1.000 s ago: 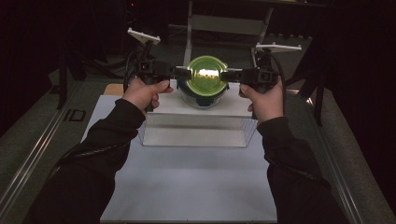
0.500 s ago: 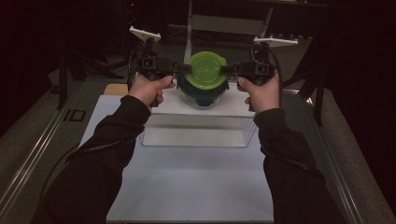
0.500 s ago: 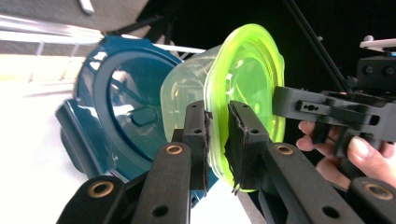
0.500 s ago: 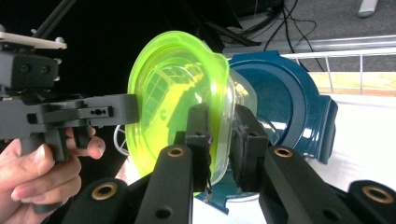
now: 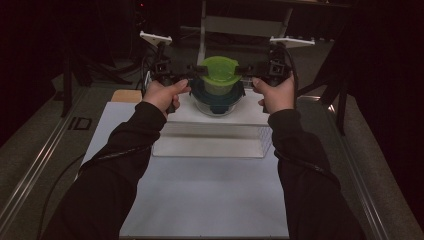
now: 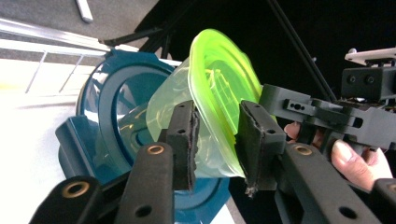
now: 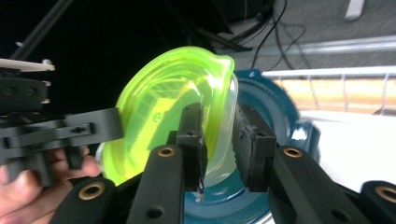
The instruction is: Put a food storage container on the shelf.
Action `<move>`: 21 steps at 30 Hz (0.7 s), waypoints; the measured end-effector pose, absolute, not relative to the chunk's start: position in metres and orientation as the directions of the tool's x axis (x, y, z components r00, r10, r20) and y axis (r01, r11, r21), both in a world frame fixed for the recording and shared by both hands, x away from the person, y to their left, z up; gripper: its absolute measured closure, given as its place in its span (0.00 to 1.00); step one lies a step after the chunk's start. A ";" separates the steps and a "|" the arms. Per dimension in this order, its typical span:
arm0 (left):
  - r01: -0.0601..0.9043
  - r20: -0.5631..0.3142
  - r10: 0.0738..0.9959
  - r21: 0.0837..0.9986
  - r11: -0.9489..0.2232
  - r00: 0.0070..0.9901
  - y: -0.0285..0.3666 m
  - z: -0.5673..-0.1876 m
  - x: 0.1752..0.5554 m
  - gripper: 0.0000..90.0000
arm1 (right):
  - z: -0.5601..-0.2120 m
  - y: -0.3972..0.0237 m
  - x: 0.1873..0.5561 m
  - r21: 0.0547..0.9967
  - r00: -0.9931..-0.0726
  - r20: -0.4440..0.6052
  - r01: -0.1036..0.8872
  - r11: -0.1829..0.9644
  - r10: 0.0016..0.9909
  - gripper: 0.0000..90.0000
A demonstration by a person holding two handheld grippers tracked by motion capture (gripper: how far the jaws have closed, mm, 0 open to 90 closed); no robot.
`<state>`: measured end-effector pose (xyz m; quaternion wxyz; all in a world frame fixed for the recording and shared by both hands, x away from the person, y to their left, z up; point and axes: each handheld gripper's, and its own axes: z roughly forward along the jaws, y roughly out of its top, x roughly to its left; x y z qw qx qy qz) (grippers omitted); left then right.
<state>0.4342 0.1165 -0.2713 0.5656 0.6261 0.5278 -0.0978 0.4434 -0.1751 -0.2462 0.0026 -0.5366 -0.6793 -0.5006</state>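
Note:
A clear tub with a lime-green lid (image 5: 219,69) stands on top of a dark blue lid (image 5: 239,95) that covers a clear bowl on a white platform (image 5: 250,117). My left gripper (image 5: 196,70) reaches in from the left and my right gripper (image 5: 245,70) from the right, both level. In the left gripper view the jaws (image 6: 217,135) straddle the green lid's rim (image 6: 224,88), with the blue lid (image 6: 107,93) behind. The right gripper (image 7: 222,135) straddles the opposite rim (image 7: 163,102). Both pairs of jaws have just been opening, with gaps beside the pads.
The platform rests on a clear plastic box (image 5: 210,137), which stands on a white sheet (image 5: 210,200). A tan board (image 5: 125,95) lies at the sheet's far left corner. Metal rails (image 5: 40,160) run along the left, and a stand (image 5: 245,25) rises behind.
The green lid, tilted toward the camera before, now sits more level and a little higher in the picture. The right hand has shifted slightly left. The left hand has barely moved.

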 end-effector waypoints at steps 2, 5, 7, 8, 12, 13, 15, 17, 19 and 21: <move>0.769 -0.721 0.549 0.606 0.203 0.423 0.117 -0.272 0.435 0.73 | -0.245 -0.174 0.445 0.672 -0.420 0.538 0.737 -0.072 0.730 0.80; 0.766 -0.718 0.555 0.609 0.206 0.421 0.117 -0.272 0.437 0.72 | -0.245 -0.173 0.447 0.675 -0.416 0.536 0.734 -0.077 0.735 0.79; 0.760 -0.710 0.564 0.616 0.207 0.422 0.116 -0.272 0.437 0.70 | -0.246 -0.173 0.449 0.669 -0.407 0.547 0.738 -0.090 0.731 0.78; 0.757 -0.706 0.571 0.619 0.209 0.419 0.116 -0.272 0.437 0.69 | -0.246 -0.173 0.450 0.667 -0.404 0.549 0.739 -0.093 0.732 0.78; 0.750 -0.701 0.577 0.625 0.215 0.419 0.116 -0.273 0.438 0.67 | -0.246 -0.174 0.451 0.659 -0.399 0.555 0.746 -0.094 0.730 0.75; 0.749 -0.698 0.581 0.627 0.215 0.418 0.116 -0.272 0.438 0.67 | -0.246 -0.174 0.451 0.658 -0.397 0.557 0.747 -0.096 0.730 0.75; 0.749 -0.696 0.585 0.628 0.214 0.416 0.116 -0.272 0.438 0.66 | -0.246 -0.174 0.451 0.658 -0.395 0.557 0.747 -0.098 0.731 0.74; 0.741 -0.694 0.585 0.634 0.221 0.420 0.117 -0.272 0.437 0.65 | -0.246 -0.175 0.452 0.657 -0.399 0.569 0.747 -0.105 0.719 0.69; 0.739 -0.701 0.577 0.633 0.232 0.419 0.119 -0.271 0.437 0.63 | -0.247 -0.176 0.452 0.660 -0.399 0.573 0.743 -0.114 0.716 0.65; 0.737 -0.703 0.568 0.635 0.232 0.427 0.120 -0.270 0.436 0.62 | -0.246 -0.178 0.452 0.662 -0.401 0.575 0.740 -0.117 0.713 0.61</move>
